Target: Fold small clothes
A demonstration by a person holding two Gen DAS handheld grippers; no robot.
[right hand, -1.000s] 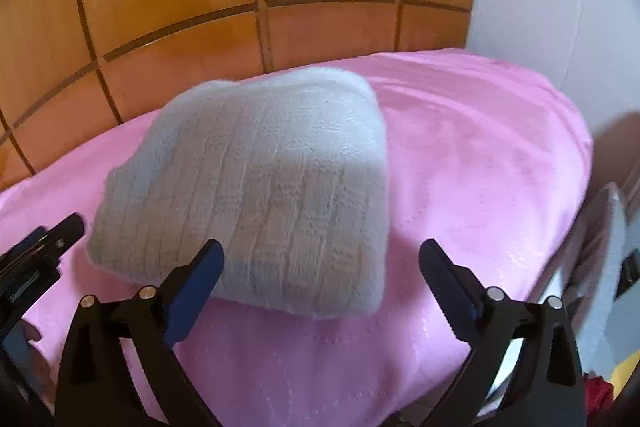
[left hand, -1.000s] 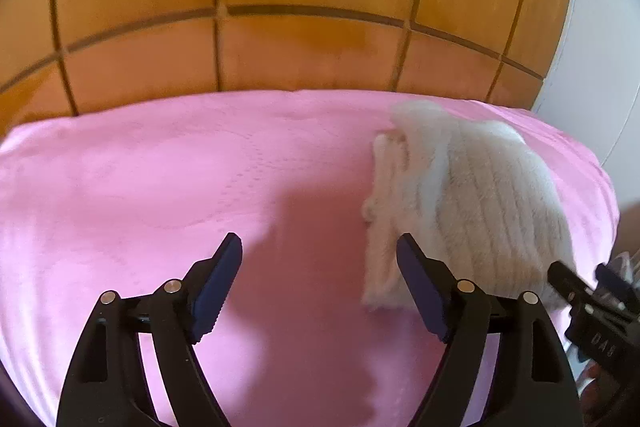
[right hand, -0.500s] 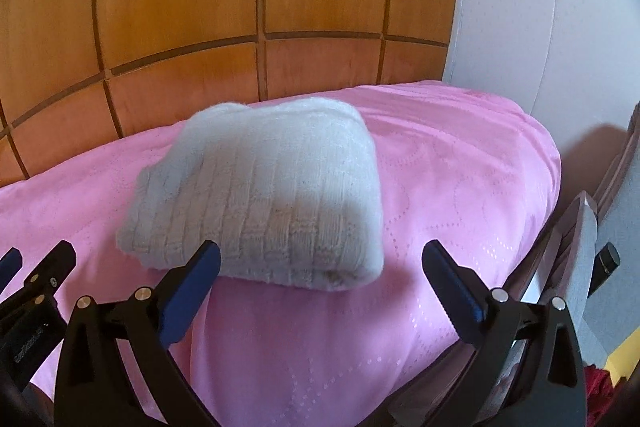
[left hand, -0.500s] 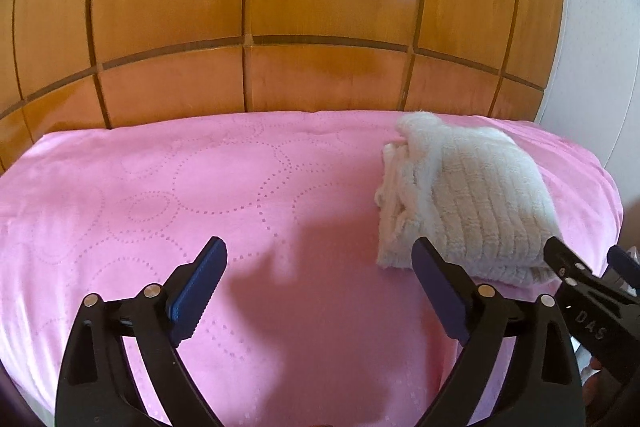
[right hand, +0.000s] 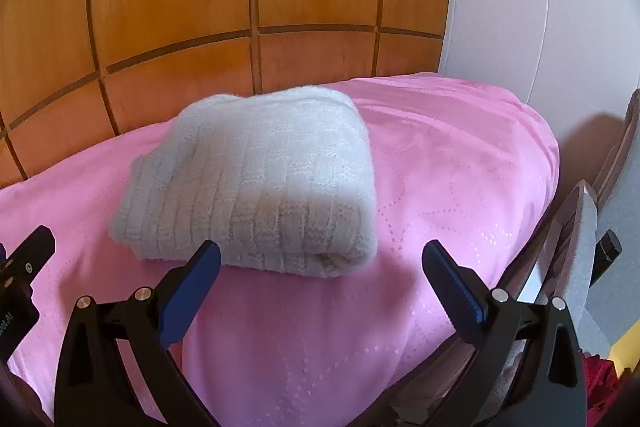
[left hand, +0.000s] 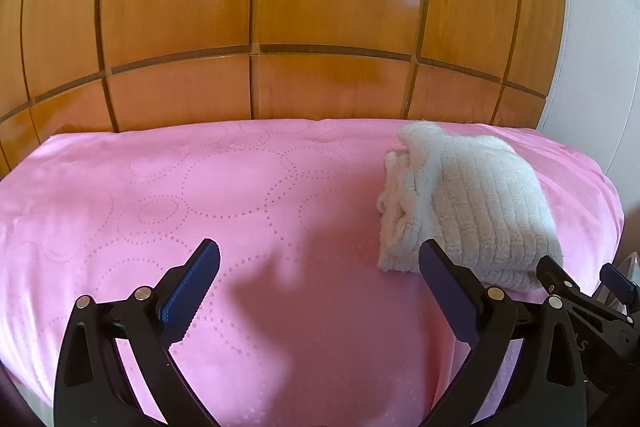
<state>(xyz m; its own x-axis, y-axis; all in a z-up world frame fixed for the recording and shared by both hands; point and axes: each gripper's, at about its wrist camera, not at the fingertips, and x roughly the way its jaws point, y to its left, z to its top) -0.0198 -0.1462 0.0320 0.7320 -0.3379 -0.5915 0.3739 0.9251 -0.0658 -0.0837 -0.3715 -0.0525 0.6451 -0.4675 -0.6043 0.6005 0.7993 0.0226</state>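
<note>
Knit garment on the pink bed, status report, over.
Left gripper opening, nothing between its jaws; right gripper open, empty. White knit garment folded on pink cover. Nothing in the way.

One folded white knit garment (right hand: 256, 179), one pink bedspread (left hand: 200, 211), two tools: left tool (left hand: 320, 267), right tool (right hand: 322, 263).

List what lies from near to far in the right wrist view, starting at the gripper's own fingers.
right gripper, jaws open with nothing between them → folded white knit garment lying on the pink bedspread → wooden panelled wall
</note>
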